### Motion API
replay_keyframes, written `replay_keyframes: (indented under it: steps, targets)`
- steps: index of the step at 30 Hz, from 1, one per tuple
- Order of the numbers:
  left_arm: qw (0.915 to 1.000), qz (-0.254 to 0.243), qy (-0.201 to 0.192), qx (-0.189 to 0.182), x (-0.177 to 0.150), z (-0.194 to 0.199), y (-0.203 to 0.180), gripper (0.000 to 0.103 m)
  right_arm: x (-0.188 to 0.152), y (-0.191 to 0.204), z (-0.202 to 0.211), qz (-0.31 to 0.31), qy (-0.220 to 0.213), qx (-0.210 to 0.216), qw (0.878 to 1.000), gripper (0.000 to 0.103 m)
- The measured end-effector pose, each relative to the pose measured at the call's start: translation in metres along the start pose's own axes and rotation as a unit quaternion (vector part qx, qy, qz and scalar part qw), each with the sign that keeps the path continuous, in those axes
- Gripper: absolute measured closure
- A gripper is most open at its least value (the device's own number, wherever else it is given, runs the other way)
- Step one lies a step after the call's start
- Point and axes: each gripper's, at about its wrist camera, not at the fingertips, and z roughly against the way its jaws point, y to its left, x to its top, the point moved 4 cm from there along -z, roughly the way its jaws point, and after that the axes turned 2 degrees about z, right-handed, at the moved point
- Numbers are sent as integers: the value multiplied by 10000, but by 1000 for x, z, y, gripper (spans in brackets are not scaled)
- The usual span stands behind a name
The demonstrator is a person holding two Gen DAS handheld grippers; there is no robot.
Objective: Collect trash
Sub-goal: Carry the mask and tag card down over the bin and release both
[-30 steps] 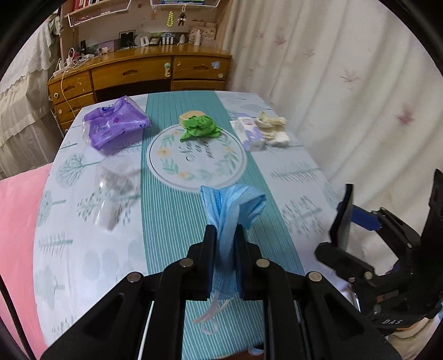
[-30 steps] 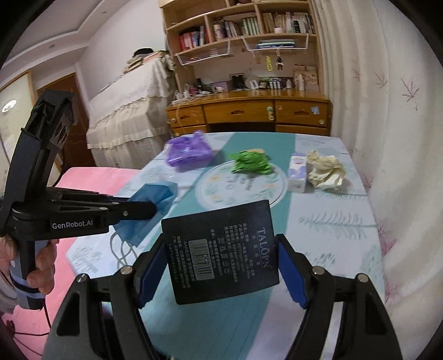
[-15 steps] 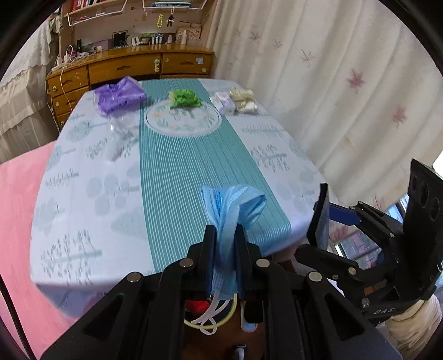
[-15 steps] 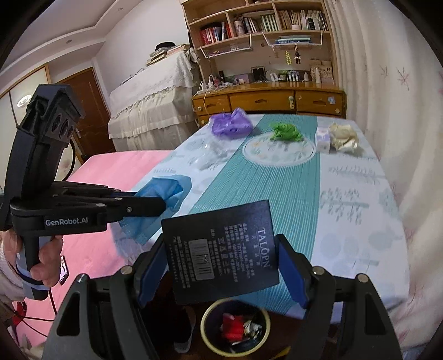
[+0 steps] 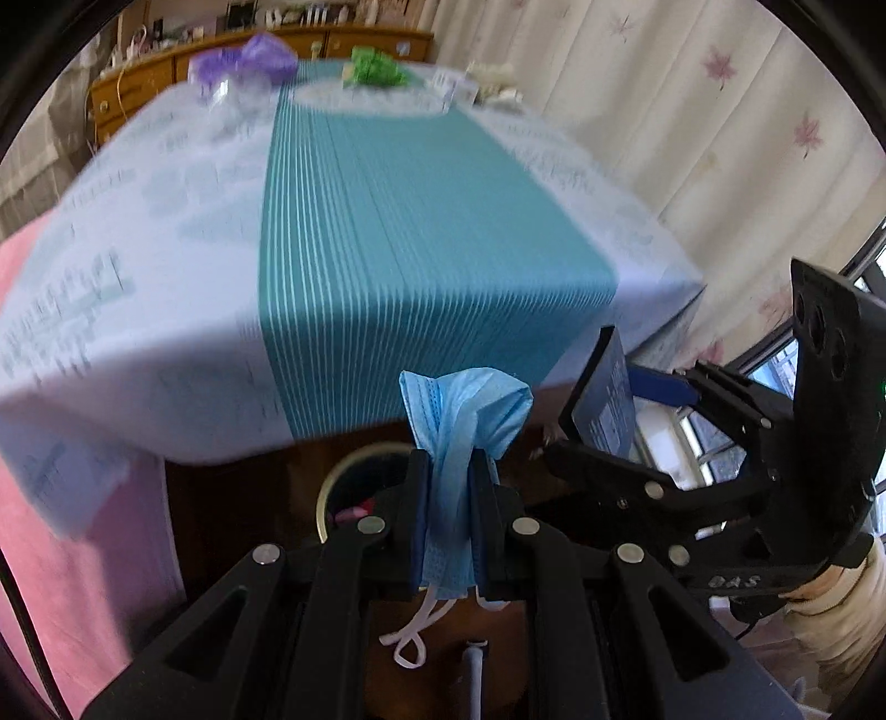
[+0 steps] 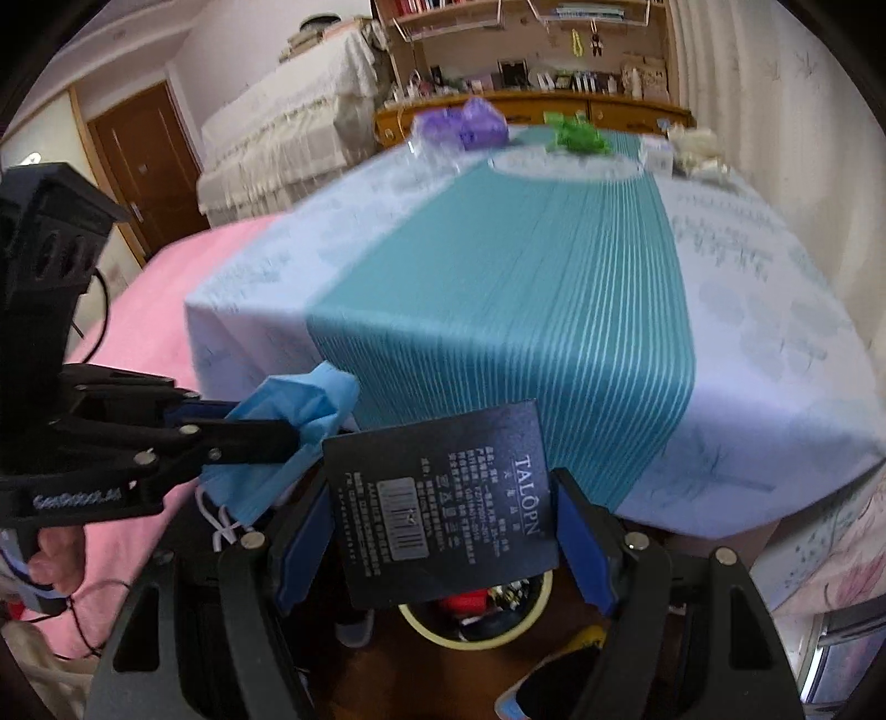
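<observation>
I've brought both hands back off the bench (image 6: 747,332) and down toward the bin (image 6: 476,637) below its edge. Left gripper (image 5: 448,487) jaws pinch the face mask (image 5: 459,410); right gripper (image 6: 443,531) jaws clamp the black card (image 6: 443,498). Dropping comes next.

Home bedroom: bookshelf (image 6: 531,22), wooden dresser (image 6: 554,108), curtains (image 5: 692,111).

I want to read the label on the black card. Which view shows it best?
The right wrist view: the black card faces the camera, barcode and print visible, held in the right gripper. The left wrist view shows the card nearly edge-on.
</observation>
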Motion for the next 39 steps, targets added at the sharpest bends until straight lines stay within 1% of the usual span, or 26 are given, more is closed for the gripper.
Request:
replay_keyframes:
  steps: [4,8,14,18,22,27,32,37,39]
  targets:
    - [9997,26,212,91,-20,-29,9,92,-24,-10,-37,-219,293,-8,9993,28]
    - [9990,-5,300,331,-33,-60,21,92,-44,-15,-69,-365,513,-25,9980,28]
    - [9980,156,439,417,-47,-106,37,92,-72,-22,-117,-628,823,-60,9946,27]
    - [9969,253,566,480,-56,-140,42,92,-87,-36,-144,-1031,1013,-80,9895,27]
    - [9951,324,766,531,-62,-175,49,92,-104,-51,-163,-1397,1149,-92,9835,27]
    - [9924,487,1054,411,-72,-207,57,92,-132,-69,-187,-1919,1387,5,9716,27]
    - [9892,731,1261,144,-76,-232,68,91,-142,-77,-210,-2151,1693,-20,9618,27]
    - [9849,959,1431,194,-79,-249,80,86,-146,-81,-228,-2215,1902,-96,9564,26]
    - [9840,1013,1446,222,-78,-253,84,80,-147,-82,-234,-2278,1968,-102,9536,26]
